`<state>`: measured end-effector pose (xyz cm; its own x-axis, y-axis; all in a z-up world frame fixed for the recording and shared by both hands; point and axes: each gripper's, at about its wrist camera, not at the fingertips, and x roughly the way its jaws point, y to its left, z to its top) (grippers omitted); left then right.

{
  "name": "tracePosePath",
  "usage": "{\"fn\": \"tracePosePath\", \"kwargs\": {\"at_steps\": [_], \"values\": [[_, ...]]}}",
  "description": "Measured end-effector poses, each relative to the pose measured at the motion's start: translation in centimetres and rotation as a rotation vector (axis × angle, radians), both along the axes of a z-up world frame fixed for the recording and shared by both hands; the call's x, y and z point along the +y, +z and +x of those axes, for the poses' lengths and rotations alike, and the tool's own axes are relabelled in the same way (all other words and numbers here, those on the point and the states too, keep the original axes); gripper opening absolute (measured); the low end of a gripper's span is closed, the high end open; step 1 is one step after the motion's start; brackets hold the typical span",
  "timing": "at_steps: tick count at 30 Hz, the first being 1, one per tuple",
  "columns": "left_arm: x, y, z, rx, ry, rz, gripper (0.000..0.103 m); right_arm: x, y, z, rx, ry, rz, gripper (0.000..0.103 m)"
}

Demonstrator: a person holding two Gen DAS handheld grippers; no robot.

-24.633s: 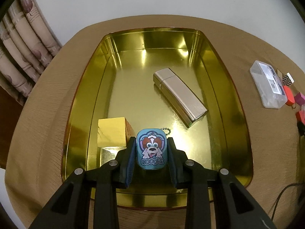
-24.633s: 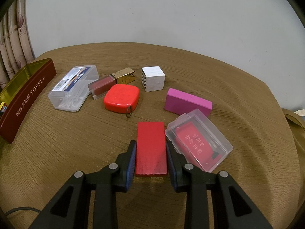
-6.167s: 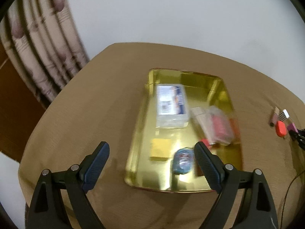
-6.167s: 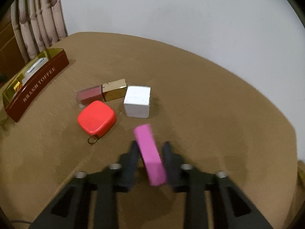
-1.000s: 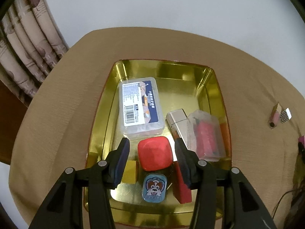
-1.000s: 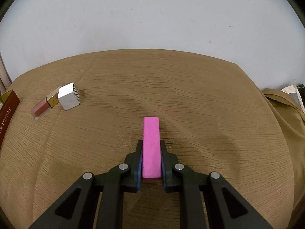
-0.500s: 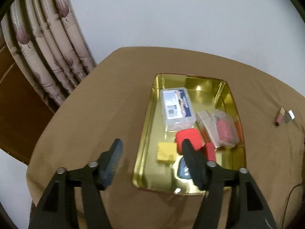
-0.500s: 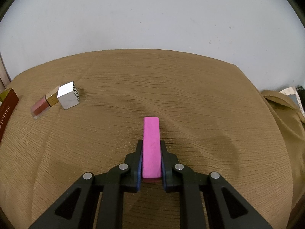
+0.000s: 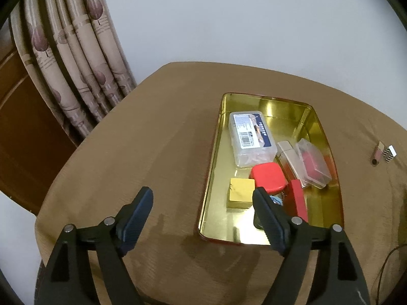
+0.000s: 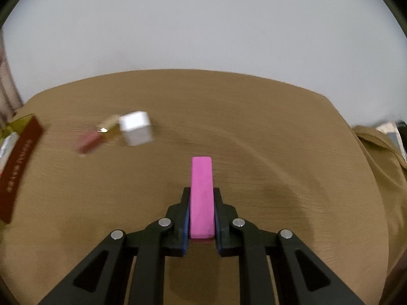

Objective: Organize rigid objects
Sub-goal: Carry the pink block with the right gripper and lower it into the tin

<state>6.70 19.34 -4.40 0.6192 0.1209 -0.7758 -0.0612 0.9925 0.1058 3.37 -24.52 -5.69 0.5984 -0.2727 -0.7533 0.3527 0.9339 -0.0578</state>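
Brown cloth covers our round table (image 9: pixel 142 152), with the gold tin (image 9: pixel 211 157) at two o'clock in the left view. Our left gripper (image 9: pixel 203 213) has let go of the red case (image 9: pixel 268 178), now lying in the tin, and has drawn back; its jaws are opening with nothing between them. Our right gripper (image 10: pixel 202 218) pinches the pink block (image 10: pixel 201 195). At ten o'clock the white cube (image 10: pixel 136 127) and lipstick (image 10: pixel 96 134) wait, blurred, so three pieces remain.
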Motion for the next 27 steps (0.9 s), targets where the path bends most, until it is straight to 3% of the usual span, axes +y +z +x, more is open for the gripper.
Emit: {"fn": "tracePosePath", "kwargs": {"at_steps": [11, 22, 27], "values": [[1.5, -0.3, 0.6, 0.022, 0.053, -0.039, 0.079, 12.9, 3.3, 3.6, -0.056, 0.304, 0.075, 0.015], [5.2, 0.2, 1.1, -0.001, 0.179, -0.043, 0.084, 21.5, 5.4, 5.7, -0.07, 0.481, 0.096, 0.015], [6.9, 0.1, 1.2, 0.009, 0.234, -0.095, 0.085, 25.7, 5.0, 6.5, -0.054, 0.559, 0.111, 0.015]]}}
